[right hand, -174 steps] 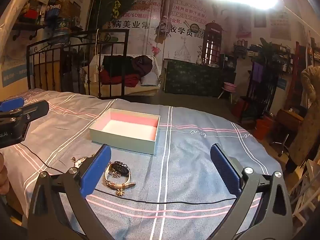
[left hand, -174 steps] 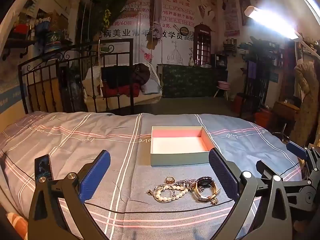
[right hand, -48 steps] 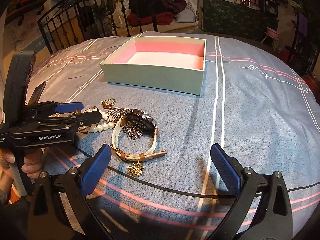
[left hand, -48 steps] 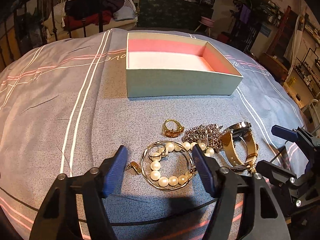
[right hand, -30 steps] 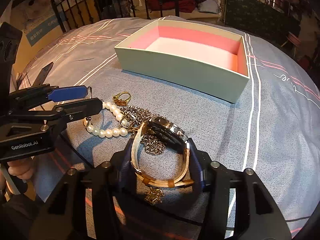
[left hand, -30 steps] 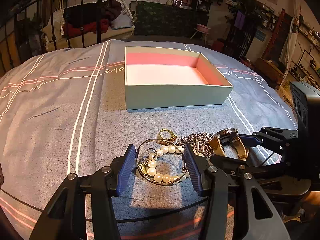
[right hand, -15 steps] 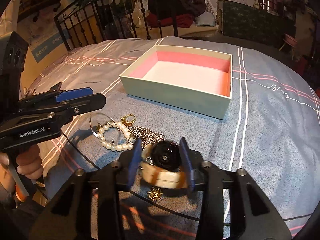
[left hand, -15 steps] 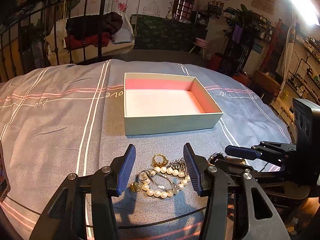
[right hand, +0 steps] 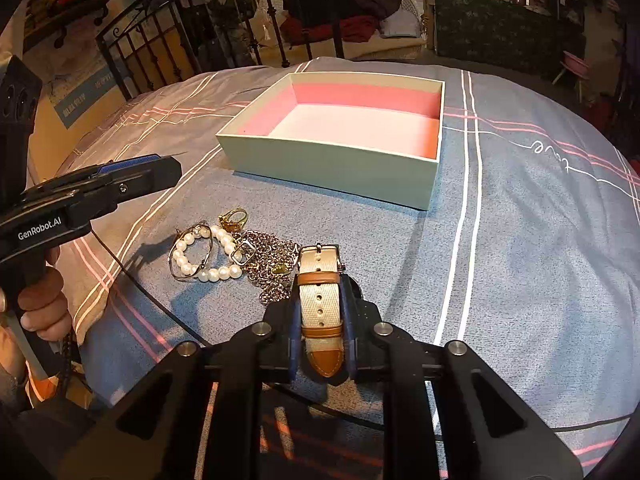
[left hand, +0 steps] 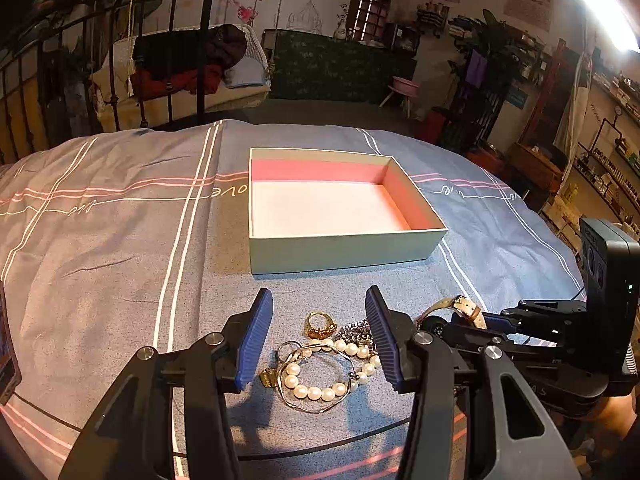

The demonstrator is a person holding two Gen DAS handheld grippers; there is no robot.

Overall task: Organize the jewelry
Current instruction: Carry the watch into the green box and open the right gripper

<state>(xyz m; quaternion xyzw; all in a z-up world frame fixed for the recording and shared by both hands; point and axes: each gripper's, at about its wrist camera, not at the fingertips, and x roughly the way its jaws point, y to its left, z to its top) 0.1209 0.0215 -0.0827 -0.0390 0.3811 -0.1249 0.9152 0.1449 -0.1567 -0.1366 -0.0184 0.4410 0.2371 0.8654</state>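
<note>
An open mint box with a pink lining (left hand: pixel 344 254) (right hand: pixel 328 168) sits on the grey striped bedspread. In front of it lie a pearl bracelet (left hand: pixel 314 393) (right hand: pixel 208 274), a gold ring (left hand: pixel 319 326) (right hand: pixel 233 218) and a silver chain (left hand: pixel 354 330) (right hand: pixel 268 256). My left gripper (left hand: pixel 318 336) hovers open above the bracelet, touching nothing. My right gripper (right hand: pixel 321 312) is closing, its pads pressing the beige and tan strap of a watch (right hand: pixel 320 264) (left hand: pixel 456 308), which is lifted off the pile.
A black cable (right hand: pixel 132 280) runs across the bedspread (left hand: pixel 120 260) near the front edge. A phone (left hand: pixel 6 360) lies at the far left. An iron bed frame (left hand: pixel 172 40) and cluttered furniture stand beyond the bed.
The right gripper closed on the watch and raised it from the pile. The left gripper rose off the pearl bracelet, which stayed on the bed.
</note>
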